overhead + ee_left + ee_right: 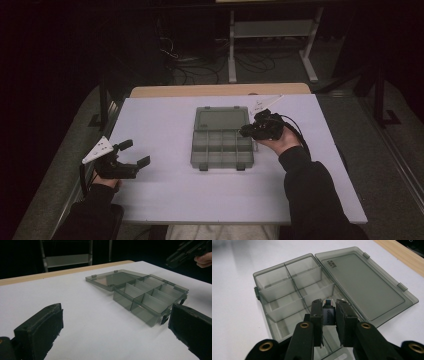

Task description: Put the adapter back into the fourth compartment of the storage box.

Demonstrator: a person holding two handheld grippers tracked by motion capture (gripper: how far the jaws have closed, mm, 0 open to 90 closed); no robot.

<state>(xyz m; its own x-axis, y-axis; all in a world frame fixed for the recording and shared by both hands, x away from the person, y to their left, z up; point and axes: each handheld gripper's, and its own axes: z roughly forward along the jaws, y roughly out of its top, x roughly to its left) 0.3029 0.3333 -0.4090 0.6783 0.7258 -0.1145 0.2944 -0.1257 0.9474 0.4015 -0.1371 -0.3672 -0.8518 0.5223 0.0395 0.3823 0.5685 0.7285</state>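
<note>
A smoky clear compartment box (222,148) lies open mid-table, its lid (221,119) folded flat toward the far side; the box (150,298) and lid (364,282) are empty-looking. My right gripper (246,131) hovers over the box's right near compartments (287,302), shut on a small dark adapter-like block (329,312) with a metal end. My left gripper (137,153) rests at the table's left edge, open, nothing between its pads (40,332), pointing toward the box.
The white tabletop (165,190) has a wooden strip (220,90) along its far edge. Beyond it stand a metal frame (272,30) and floor cables. A dark-sleeved forearm (310,195) crosses the right front of the table.
</note>
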